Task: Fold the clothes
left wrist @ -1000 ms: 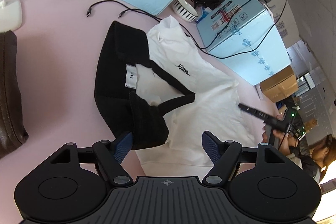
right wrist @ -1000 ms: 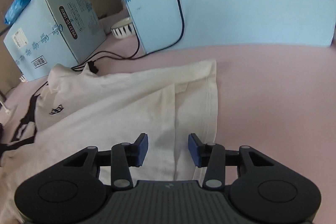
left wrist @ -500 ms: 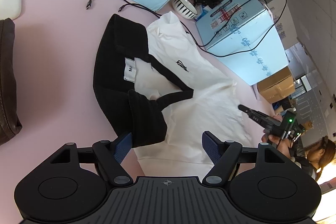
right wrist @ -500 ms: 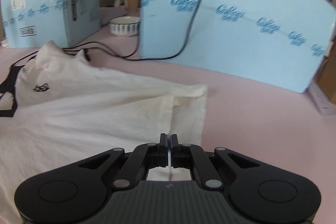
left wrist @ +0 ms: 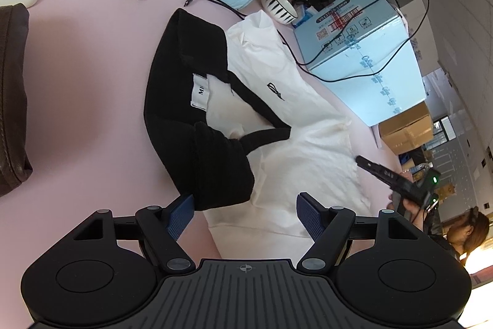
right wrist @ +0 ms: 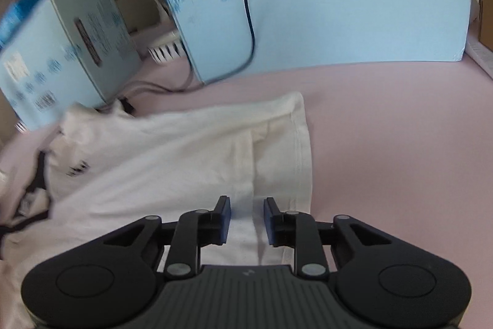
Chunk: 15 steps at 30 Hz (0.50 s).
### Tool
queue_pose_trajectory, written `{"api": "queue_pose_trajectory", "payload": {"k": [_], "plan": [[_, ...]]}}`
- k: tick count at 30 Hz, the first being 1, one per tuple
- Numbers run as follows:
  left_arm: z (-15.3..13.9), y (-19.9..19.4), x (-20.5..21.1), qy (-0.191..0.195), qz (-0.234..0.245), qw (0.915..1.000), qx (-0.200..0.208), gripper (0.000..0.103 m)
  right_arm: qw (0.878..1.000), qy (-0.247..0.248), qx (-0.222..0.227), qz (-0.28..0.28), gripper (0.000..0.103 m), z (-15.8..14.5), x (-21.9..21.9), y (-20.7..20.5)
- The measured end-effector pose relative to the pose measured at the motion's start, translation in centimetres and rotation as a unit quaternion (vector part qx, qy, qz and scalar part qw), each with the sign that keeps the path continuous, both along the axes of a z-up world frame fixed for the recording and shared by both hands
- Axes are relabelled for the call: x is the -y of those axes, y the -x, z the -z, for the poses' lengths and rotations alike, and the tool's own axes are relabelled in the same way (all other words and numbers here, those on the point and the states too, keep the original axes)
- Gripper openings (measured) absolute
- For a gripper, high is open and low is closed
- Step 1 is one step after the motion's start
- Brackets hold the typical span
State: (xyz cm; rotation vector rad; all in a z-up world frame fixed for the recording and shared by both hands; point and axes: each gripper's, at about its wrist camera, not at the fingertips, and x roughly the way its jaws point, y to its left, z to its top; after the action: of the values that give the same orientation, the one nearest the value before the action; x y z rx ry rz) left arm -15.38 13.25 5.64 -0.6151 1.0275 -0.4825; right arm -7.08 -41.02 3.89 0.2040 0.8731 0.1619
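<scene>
Reopened since half a second ago: right tool (right wrist: 246, 218), straddling white T-shirt (right wrist: 172, 156) seam fold; left tool (left wrist: 245, 213) spread wide above black garment (left wrist: 185, 100), ungripped.

Even, bright indoor light, with fisheye bending at the edges. The left wrist view is sharp. Motion blur smears the right wrist view, worst on the pale blue printed cardboard boxes (right wrist: 80, 51).

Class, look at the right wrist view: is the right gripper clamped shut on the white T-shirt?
No: the right gripper is open, its jaws apart above the white T-shirt.
</scene>
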Motion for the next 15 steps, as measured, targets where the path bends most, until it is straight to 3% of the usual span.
{"api": "queue_pose_trajectory", "payload": {"k": [5, 9, 12, 15], "plan": [[-0.4, 0.1, 0.0, -0.003, 0.000, 1.0000, 0.002, 0.074, 1.000, -0.016, 0.012, -0.016, 0.026, -0.3, -0.7, -0.3], [-1.0, 0.0, 0.5, -0.014, 0.006, 0.9998, 0.011, 0.074, 1.000, -0.008, 0.012, -0.027, 0.003, -0.4, -1.4, 0.2], [-1.4, -0.2, 1.1, -0.020, 0.011, 0.9996, 0.015, 0.074, 0.999, 0.032, 0.023, -0.012, 0.000, -0.7, -1.9, 0.7], [-1.8, -0.4, 1.4, -0.020, 0.012, 0.9995, 0.019, 0.074, 0.998, 0.033, 0.039, 0.033, 0.000, -1.7, -0.9, 2.3]]}}
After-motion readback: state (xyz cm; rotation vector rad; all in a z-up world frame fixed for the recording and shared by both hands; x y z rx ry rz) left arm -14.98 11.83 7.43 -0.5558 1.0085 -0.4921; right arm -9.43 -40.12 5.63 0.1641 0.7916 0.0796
